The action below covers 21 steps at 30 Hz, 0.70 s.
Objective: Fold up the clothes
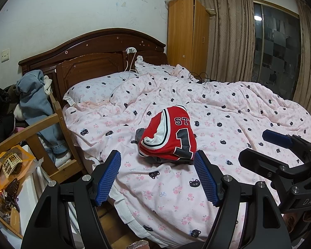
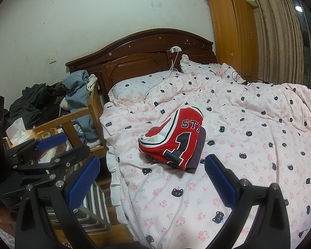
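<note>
Item: red jersey (image 1: 172,137), folded compact atop what may be a grey garment, lying mid-quilt (image 1: 228,112); left gripper (image 1: 157,174) and right gripper (image 2: 152,178) both spread wide, empty, held short of it—fold apparently finished.

The folded red jersey (image 1: 170,137) on the bed carried white block letters reading "ST" — whatever followed was lost over the fold — and below them a large black numeral "1" edged in white. The right wrist view showed the same "ST" and "1" on that jersey (image 2: 176,139). The black body of the right gripper (image 1: 280,155), seen from the left wrist camera, bore pale letters "DAS" — cut off at the frame edge. An orange snack packet (image 1: 11,161) beside the bed had a printed label, too small to read.
</note>
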Motion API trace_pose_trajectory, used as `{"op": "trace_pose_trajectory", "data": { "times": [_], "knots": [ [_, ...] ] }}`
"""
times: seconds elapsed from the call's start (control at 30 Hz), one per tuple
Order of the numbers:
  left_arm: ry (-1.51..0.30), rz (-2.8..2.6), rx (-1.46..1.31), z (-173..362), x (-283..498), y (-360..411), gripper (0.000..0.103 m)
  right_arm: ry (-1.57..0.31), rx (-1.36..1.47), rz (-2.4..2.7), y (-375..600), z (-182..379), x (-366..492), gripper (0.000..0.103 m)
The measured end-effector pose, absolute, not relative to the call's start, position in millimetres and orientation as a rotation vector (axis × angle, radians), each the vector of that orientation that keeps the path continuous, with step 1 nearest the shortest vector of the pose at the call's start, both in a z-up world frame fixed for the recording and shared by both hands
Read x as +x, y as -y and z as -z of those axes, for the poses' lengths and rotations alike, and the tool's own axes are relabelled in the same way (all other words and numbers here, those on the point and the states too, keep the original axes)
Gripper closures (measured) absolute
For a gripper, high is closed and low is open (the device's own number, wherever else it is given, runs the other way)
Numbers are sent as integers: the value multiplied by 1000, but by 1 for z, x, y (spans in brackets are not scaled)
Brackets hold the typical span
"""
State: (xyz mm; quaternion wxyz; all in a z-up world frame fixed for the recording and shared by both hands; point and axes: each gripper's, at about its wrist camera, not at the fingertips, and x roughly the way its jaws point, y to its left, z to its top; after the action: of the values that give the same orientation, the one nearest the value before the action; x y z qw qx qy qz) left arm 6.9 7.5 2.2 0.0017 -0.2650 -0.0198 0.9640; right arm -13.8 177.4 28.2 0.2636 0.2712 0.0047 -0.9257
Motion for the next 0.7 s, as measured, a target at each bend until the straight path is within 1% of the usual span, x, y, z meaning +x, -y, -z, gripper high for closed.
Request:
{"op": "trace_pose_trajectory", "data": {
  "times": [0.7],
  "knots": [
    [34, -3026, -836, -9, 6, -23, 35, 18, 732, 2502, -191, -32, -14, 0]
  ]
}}
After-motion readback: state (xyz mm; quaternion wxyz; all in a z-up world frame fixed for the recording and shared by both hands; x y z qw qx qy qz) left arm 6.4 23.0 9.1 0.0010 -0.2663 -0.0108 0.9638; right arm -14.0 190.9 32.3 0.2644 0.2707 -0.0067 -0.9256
